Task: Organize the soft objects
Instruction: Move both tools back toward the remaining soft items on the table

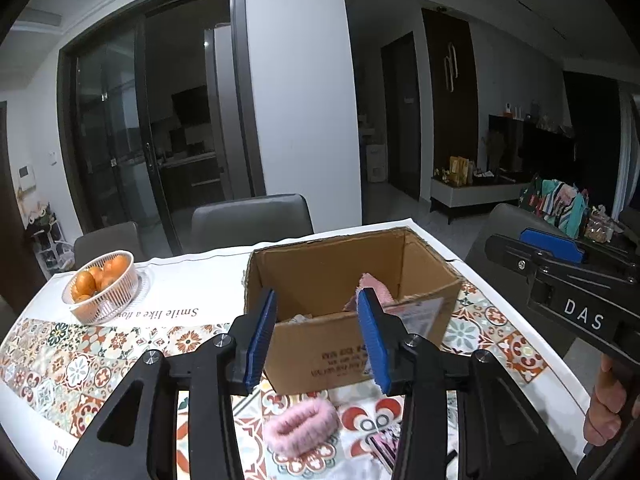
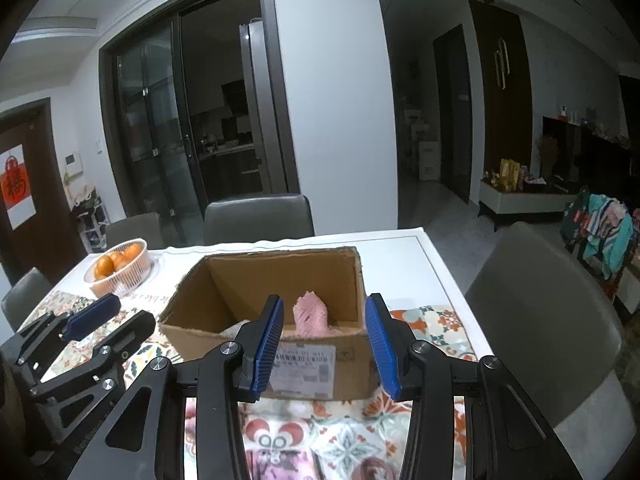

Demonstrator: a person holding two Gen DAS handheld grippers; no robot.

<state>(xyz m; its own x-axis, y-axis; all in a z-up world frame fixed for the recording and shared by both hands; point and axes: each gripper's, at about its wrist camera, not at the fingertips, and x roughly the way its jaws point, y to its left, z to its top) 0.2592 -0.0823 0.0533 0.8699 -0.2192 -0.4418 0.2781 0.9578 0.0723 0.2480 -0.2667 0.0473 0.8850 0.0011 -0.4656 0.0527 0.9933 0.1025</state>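
Observation:
An open cardboard box [image 1: 320, 264] [image 2: 248, 276] stands on the patterned tablecloth, with a pink fluffy piece [image 1: 376, 290] [image 2: 310, 314] and something pale inside it. A pink fluffy ring [image 1: 302, 426] lies on the cloth in front of the box, below my left gripper [image 1: 316, 336]. That gripper hangs open before the box's near wall, nothing between its blue pads [image 1: 262, 338]. My right gripper [image 2: 326, 344] is open too, empty, facing the box's labelled side. In the left wrist view the right gripper's body [image 1: 560, 276] shows at the right, held by a hand [image 1: 604, 400].
A white basket of oranges [image 1: 100, 284] [image 2: 120, 266] sits at the table's far left. Grey chairs [image 1: 252, 218] [image 2: 548, 320] stand behind and to the right of the table. A pink patterned item [image 2: 280, 462] lies near the front edge.

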